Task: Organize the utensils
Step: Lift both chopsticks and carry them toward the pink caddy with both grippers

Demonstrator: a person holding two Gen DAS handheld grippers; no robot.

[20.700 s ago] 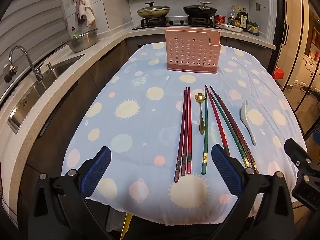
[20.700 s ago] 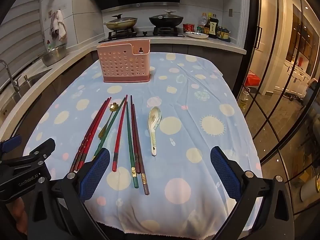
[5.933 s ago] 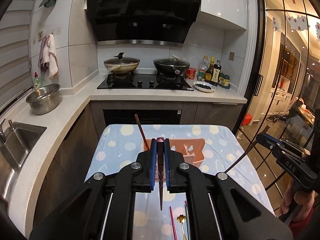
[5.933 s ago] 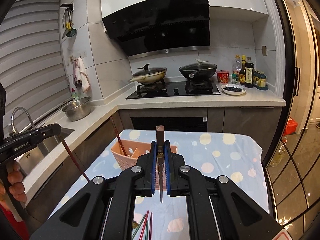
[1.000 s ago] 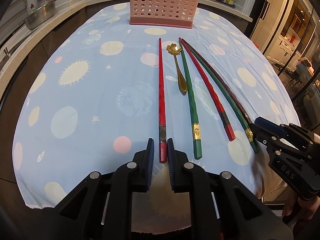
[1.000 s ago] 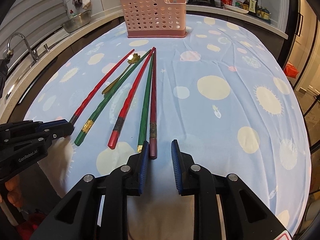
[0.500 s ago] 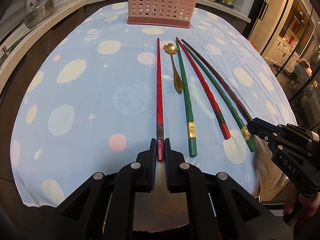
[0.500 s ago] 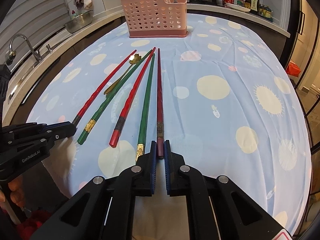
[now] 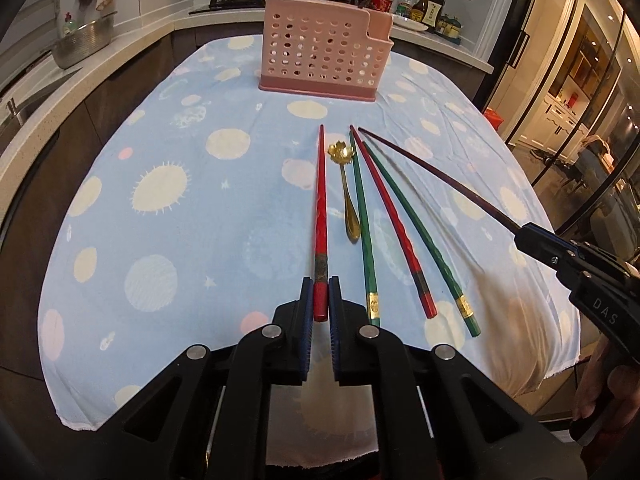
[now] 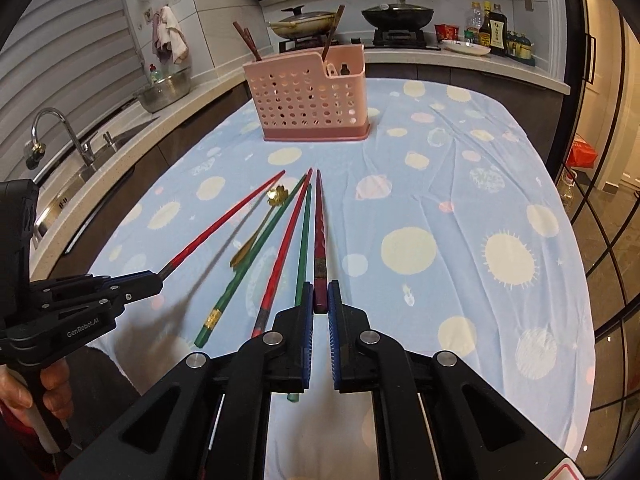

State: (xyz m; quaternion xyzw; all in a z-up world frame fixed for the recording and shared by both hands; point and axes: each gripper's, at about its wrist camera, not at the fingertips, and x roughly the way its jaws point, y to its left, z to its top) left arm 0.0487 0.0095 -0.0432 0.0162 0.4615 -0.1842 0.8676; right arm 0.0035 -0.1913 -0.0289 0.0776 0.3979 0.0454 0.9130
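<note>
Tablecloth [image 9: 160, 208], largest, carries the pink caddy [image 9: 324, 54] at its far end, already holding a few chopsticks. Between us lie two green chopsticks, one red chopstick [image 9: 394, 220] and a gold spoon [image 9: 348, 196]. My left gripper [image 9: 319, 304] is clamped on the bright red chopstick [image 9: 320, 216]; my right gripper [image 10: 319, 300] is clamped on the maroon chopstick [image 10: 319, 236]. Each is pinched only at its butt, so I judge either may pivot or slip in transit.
</note>
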